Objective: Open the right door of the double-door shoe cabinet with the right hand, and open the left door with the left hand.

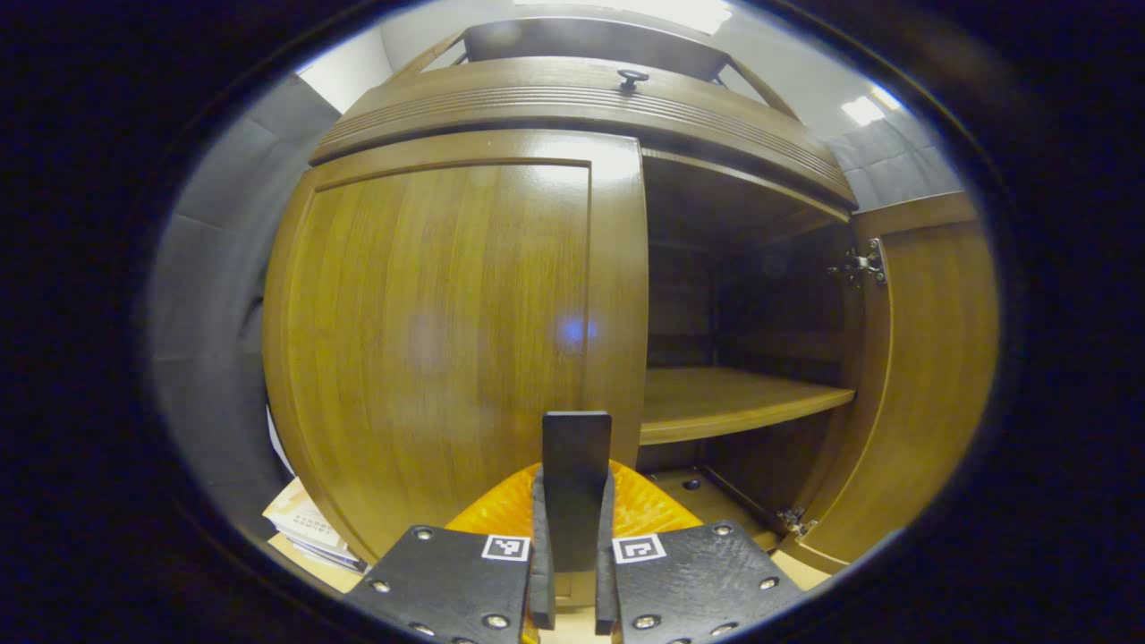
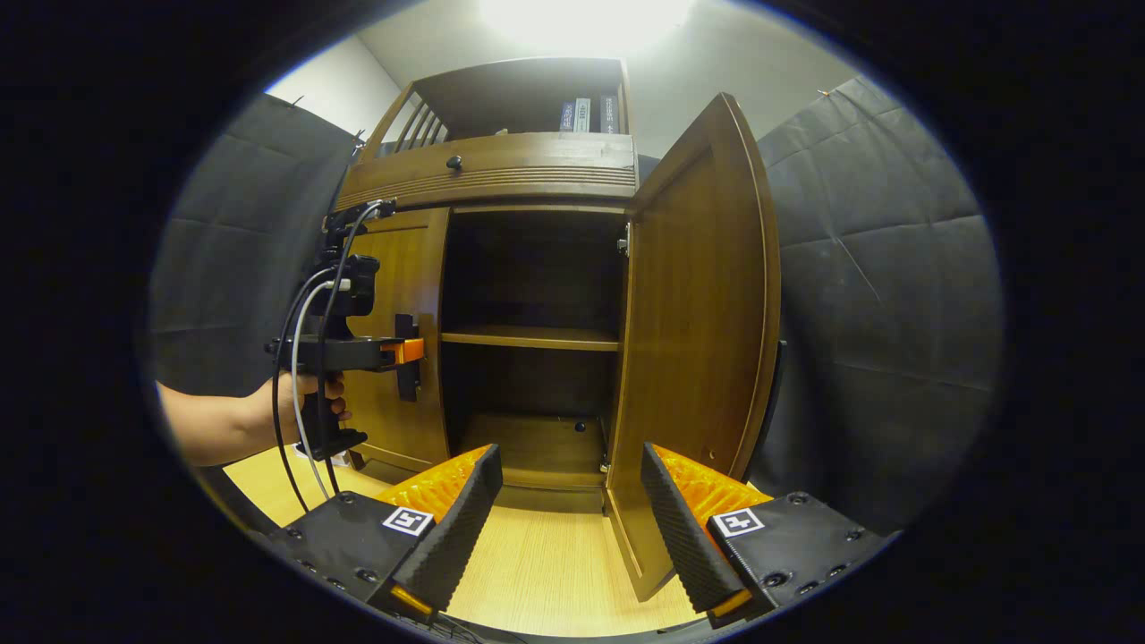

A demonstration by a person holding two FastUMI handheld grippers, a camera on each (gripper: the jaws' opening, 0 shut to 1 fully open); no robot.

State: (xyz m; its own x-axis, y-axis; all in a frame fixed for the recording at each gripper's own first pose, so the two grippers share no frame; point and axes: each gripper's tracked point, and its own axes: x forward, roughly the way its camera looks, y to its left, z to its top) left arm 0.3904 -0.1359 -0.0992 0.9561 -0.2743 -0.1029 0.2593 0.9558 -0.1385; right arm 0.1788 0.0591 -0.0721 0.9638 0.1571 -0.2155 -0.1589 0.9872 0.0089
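The brown wooden shoe cabinet (image 1: 581,98) stands right in front of me. Its left door (image 1: 429,340) is closed flat. My left gripper (image 1: 572,537) is shut on that door's dark upright handle (image 1: 577,447), both fingers pressing its sides. The right door (image 2: 698,340) stands swung wide open, showing a dark inside with one shelf (image 2: 532,338). My right gripper (image 2: 568,523) is open and holds nothing, low in front of the opening, its right finger (image 2: 680,528) near the open door's lower edge. In the right gripper view the left gripper (image 2: 407,353) sits on the left door (image 2: 402,376), held by a hand (image 2: 304,394).
Padded dark booth walls (image 2: 886,313) close in both sides. The floor (image 2: 546,572) is light wood. A stack of papers (image 1: 304,528) lies at the cabinet's lower left. Books (image 2: 590,114) stand on the upper shelf, above a drawer with a knob (image 2: 454,163).
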